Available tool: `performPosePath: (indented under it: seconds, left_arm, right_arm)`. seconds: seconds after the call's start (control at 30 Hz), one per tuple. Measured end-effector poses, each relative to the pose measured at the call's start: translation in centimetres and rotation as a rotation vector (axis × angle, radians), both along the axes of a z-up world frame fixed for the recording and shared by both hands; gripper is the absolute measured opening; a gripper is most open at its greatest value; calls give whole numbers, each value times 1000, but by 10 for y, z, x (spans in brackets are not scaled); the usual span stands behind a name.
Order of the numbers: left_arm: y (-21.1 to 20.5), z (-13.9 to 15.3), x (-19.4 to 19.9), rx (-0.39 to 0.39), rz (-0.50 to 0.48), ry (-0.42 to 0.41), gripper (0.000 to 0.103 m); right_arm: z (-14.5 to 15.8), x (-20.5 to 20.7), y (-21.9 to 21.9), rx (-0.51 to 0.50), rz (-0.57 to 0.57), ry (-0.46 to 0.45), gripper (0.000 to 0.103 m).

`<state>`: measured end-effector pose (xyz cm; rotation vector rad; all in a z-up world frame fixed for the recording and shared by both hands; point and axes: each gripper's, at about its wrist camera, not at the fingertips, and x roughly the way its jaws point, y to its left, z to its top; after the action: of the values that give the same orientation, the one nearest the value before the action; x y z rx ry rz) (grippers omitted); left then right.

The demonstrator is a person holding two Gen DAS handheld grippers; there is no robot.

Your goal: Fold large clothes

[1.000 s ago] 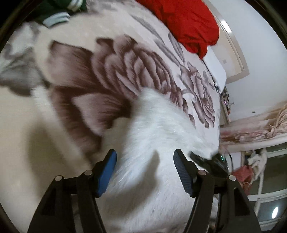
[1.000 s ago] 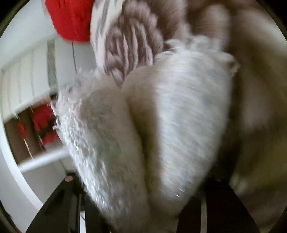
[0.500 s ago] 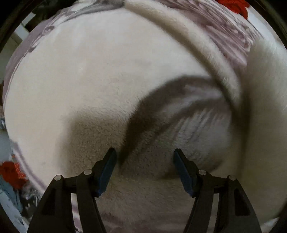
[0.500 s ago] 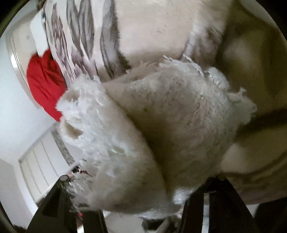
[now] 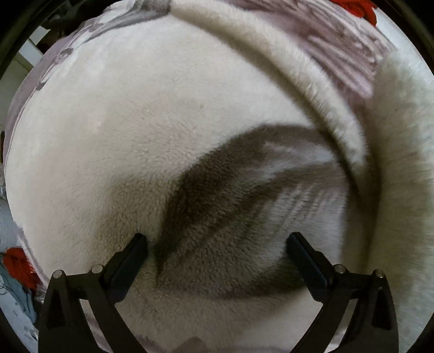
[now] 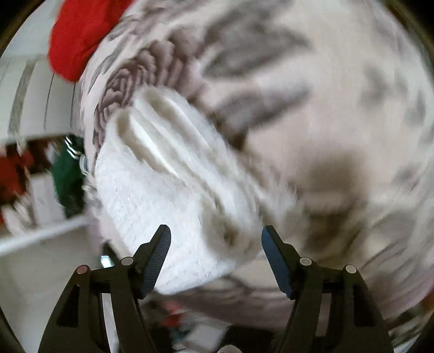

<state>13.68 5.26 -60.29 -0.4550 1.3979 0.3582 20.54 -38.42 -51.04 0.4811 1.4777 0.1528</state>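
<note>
A white fluffy knit garment [image 6: 162, 190] lies folded in layers on the cream blanket with brown flowers [image 6: 339, 95]. My right gripper [image 6: 215, 230] hovers above its near end with jaws opening; neither pad touches the knit. In the left wrist view my left gripper [image 5: 217, 239] points straight down at the blanket [image 5: 122, 122], its jaws opening wide over a dark leaf print [image 5: 222, 190]. Both fingertips rest at the pile and nothing is pinched. A fuzzy white ridge [image 5: 325, 95] and the garment's edge [image 5: 404, 163] curve along the right.
A red cloth [image 6: 78, 35] lies at the blanket's far end, also showing as a red cloth [image 5: 355, 6] at the top. A green garment with white stripes [image 6: 67, 173] and white shelving [image 6: 32, 89] stand beyond the bed's edge.
My right gripper has let go of the white garment and pulled up and away; the garment now lies folded on the blanket. My left gripper has spread wider, low over the blanket.
</note>
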Motion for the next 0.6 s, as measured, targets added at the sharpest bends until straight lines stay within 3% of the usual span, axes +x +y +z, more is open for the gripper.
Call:
performPosePath:
  seconds: [0.1,0.2,0.3,0.37,0.43,0.47,0.53,0.6]
  left_arm:
    - [7,26,-1,-19,36,-57,103]
    - [7,59,8,-43,60,-129,103]
    - [-9,90,27,-73,36,-198,103]
    - [-29,103,42,-45,8,-235,103]
    - [-53,98,59,9,-33,-219,103]
    - [-66,91,67,61,-61,-176,103]
    - [-70,87,71,142,-73,-140,103]
    - [-63,95,65,157,-67,-122,103]
  right_arm:
    - [-13,47,24,44,107,-67,80]
    - [-38,71,43,93,192,-35,81]
    - [-68,94,59,221,268,8,81]
    - [-76,98,65,257,297,39,81]
    - [-70,98,73,289,318,20,80]
    - [-71,96,77,299,320,20,76]
    - [-72,90,88,279,349,44,27]
    - [-67,82,94,236,369,38,19]
